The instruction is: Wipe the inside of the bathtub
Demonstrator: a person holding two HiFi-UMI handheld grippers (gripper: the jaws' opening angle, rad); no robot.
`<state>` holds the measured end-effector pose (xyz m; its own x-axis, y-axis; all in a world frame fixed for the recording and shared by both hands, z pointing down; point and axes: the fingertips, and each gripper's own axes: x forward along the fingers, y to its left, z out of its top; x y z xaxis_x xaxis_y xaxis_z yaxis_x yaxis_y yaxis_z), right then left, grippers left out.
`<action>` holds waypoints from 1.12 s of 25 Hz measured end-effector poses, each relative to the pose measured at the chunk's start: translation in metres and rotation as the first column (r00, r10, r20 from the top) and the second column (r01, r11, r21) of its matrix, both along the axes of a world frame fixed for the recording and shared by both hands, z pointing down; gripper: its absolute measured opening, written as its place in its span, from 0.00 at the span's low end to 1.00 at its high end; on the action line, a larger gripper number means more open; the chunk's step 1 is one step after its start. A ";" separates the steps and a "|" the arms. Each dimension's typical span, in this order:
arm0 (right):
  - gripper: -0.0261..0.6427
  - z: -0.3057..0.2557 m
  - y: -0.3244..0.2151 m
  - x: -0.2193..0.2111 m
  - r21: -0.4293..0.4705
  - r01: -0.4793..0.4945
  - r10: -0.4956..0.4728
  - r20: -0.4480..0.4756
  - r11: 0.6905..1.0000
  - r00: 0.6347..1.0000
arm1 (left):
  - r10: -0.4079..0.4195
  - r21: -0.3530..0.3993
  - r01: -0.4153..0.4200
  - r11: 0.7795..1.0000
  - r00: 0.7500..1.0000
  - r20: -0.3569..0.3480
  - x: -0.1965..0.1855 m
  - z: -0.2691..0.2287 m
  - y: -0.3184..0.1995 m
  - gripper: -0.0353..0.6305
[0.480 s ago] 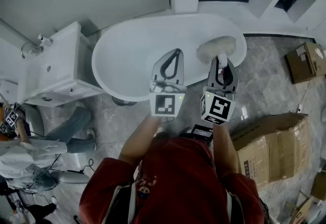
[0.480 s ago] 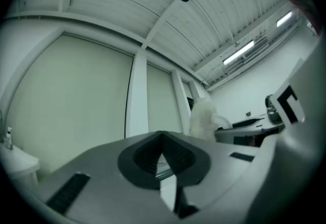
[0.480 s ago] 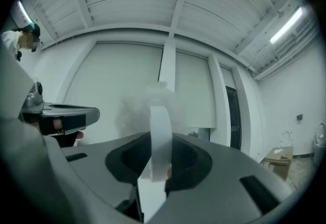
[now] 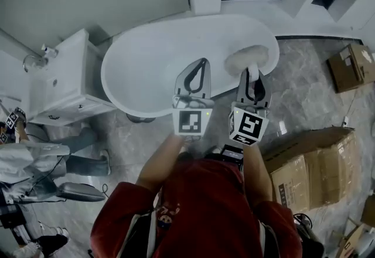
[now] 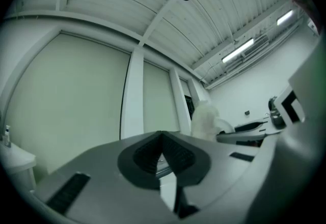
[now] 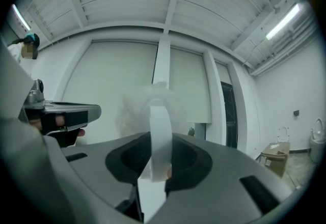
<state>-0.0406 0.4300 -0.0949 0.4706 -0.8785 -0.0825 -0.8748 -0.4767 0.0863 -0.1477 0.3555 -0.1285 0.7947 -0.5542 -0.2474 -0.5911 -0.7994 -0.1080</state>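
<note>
While fluffy white duster [image 4: 246, 56] sits inside bathtub [image 4: 146, 69] at its right end, right tool [image 4: 252, 77] clamps duster's flat white handle. Left tool [image 4: 200, 65] just beside, over tub, jaws together, empty. Cardboard boxes [image 4: 307, 163] on floor nearby.

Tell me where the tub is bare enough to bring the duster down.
Free: the left half of the bathtub, between its rim beside the vanity cabinet and the left gripper. Crowded: the right end, where the right gripper holds the duster head.
</note>
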 end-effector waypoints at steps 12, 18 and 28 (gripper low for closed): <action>0.19 0.027 0.067 0.084 -0.025 -0.095 0.097 0.075 0.995 0.992 | 0.087 -0.019 -0.086 0.996 0.995 0.050 0.093 0.017 0.051 0.08; 0.19 0.042 0.071 0.113 -0.051 -0.106 0.112 0.110 0.993 0.988 | 0.088 -0.024 -0.086 0.996 0.994 0.072 0.118 0.027 0.054 0.08; 0.19 0.085 0.008 0.156 -0.122 -0.059 0.075 0.130 0.991 0.989 | 0.044 -0.075 -0.037 0.997 0.995 0.095 0.158 0.068 -0.007 0.08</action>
<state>0.1156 0.4383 -0.0094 0.5285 -0.8444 0.0875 -0.8487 -0.5281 0.0296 0.0105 0.3488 -0.0605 0.8348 -0.5352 -0.1289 -0.5481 -0.8300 -0.1032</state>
